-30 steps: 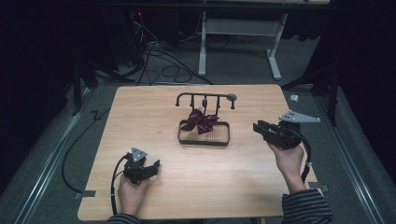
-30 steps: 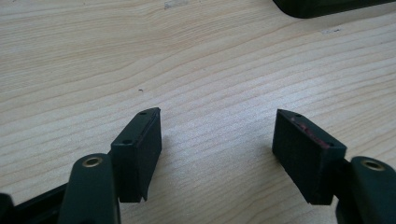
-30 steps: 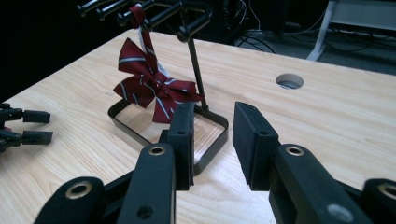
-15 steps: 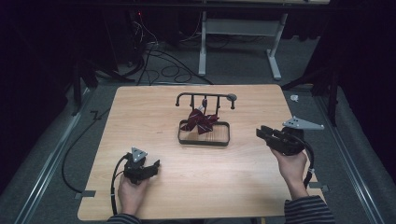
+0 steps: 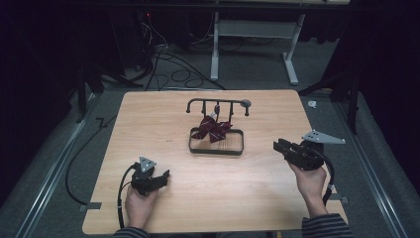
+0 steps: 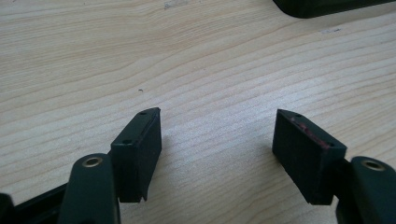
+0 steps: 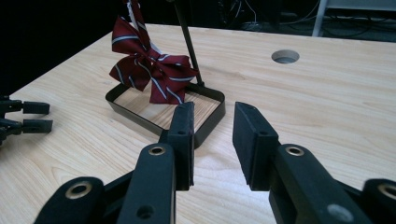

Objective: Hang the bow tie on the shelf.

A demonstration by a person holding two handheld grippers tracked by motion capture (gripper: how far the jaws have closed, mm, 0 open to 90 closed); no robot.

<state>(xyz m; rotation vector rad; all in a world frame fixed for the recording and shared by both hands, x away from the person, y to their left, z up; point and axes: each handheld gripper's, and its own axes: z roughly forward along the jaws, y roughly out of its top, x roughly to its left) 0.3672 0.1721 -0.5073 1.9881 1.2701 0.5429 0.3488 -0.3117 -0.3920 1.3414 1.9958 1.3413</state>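
A dark red striped bow tie (image 5: 211,129) hangs from a black rack (image 5: 218,103) over a black oval tray (image 5: 216,150) at the table's middle. My right gripper (image 5: 278,146) is held to the right of the tray, jaws pointing at it. In the right gripper view the bow tie (image 7: 148,65) and tray rim (image 7: 208,125) lie just beyond my right gripper (image 7: 212,111), which is open by a narrow gap with nothing in it. My left gripper (image 5: 163,176) rests low at the near left, and in its own view the left gripper (image 6: 217,116) is wide open over bare wood.
The wooden table (image 5: 148,119) has a round hole (image 7: 285,56) behind the rack. Cables and a white desk frame (image 5: 255,34) lie on the floor beyond the far edge. A black edge (image 6: 322,5) crosses the top of the left gripper view.
My right gripper has drifted a little toward the table's near edge and lower. The left gripper and the bow tie have stayed put.
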